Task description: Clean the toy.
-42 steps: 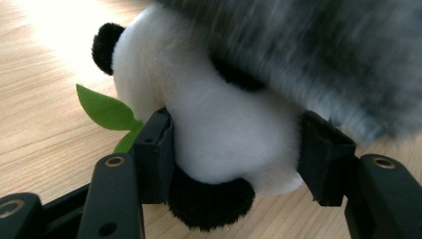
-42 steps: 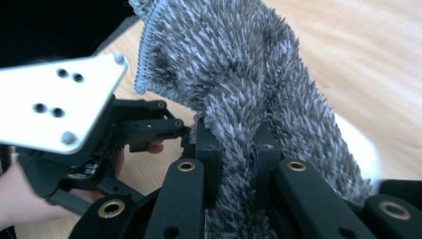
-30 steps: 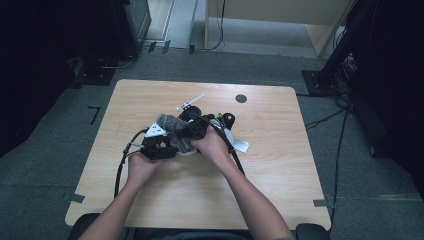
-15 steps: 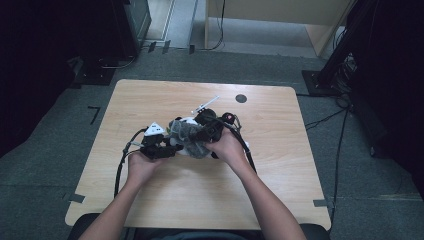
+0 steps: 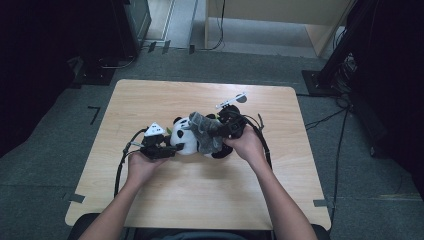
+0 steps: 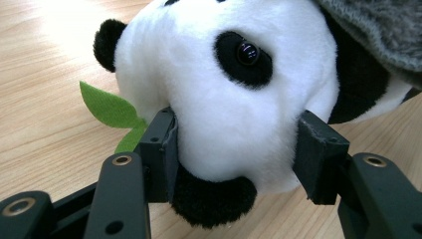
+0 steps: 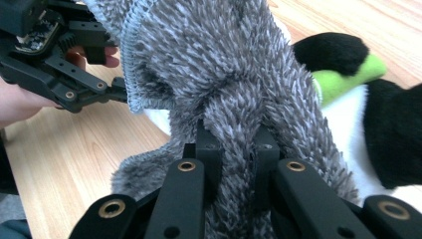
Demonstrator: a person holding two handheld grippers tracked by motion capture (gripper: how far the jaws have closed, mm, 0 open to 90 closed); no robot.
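Observation:
A black-and-white panda plush (image 5: 184, 141) lies at the middle of the wooden table (image 5: 150, 100). My left gripper (image 5: 170, 146) has its pads on both sides of the panda's white head (image 6: 224, 99); its jaws have just been closing on that head. A green felt leaf (image 6: 107, 107) sticks out beside the left jaw. My right gripper (image 5: 216, 131) is shut on a bunched fold of fuzzy grey cloth (image 7: 224, 74), which drapes over the panda's body (image 5: 205, 132). The black limb and green patch (image 7: 348, 74) of the panda show to the right of the cloth.
Black cables (image 5: 122, 160) trail from both grippers across the table. A small dark round mark (image 5: 241, 98) sits on the table behind the right gripper. Bare wood lies in front of the hands and at the table's left. Dark equipment and cables stand on the floor around.
My right gripper has moved to the right with the grey cloth, drawing it across the panda. The panda's white head shows more. The left hand has stayed put.

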